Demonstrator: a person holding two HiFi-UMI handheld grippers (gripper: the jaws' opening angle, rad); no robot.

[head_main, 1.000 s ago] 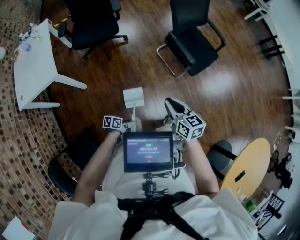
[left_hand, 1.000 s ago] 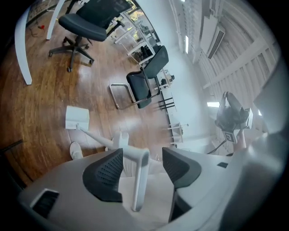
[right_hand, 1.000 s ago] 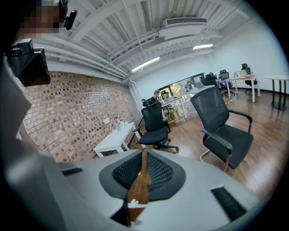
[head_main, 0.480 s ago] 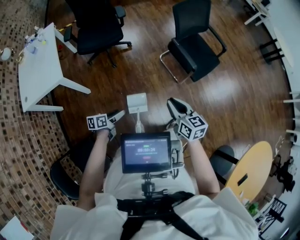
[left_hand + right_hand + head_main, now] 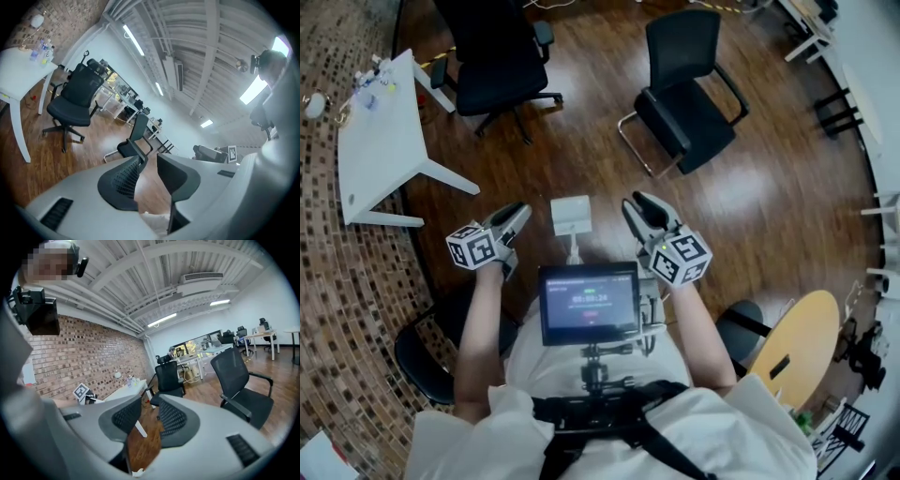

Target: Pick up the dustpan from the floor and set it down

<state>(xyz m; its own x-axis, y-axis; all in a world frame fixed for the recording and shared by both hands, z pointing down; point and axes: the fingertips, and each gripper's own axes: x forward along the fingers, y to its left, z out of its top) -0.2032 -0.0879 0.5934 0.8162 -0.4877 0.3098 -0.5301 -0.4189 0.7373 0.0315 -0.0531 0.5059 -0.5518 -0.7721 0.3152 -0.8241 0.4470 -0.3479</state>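
Note:
In the head view the white dustpan (image 5: pixel 570 214) lies on the dark wooden floor, its thin handle (image 5: pixel 575 247) pointing back toward the person. My left gripper (image 5: pixel 517 217) hangs in the air to its left, apart from it. Its jaws have just been closing and stand open, with nothing between them (image 5: pixel 147 161). My right gripper (image 5: pixel 634 208) hovers to the right of the dustpan without touching it. Its jaws have just been opening and hold nothing (image 5: pixel 150 409).
A black swivel chair (image 5: pixel 492 52) and a black cantilever chair (image 5: pixel 684 103) stand beyond the dustpan. A white table (image 5: pixel 375 141) is at the left over the brick-patterned floor. A round wooden table (image 5: pixel 792 342) is at the right, and a black stool (image 5: pixel 436 352) at the lower left.
My left gripper has risen and swung left, away from the dustpan's handle. The right gripper has lifted a little and its jaws have parted. The dustpan stays on the floor.

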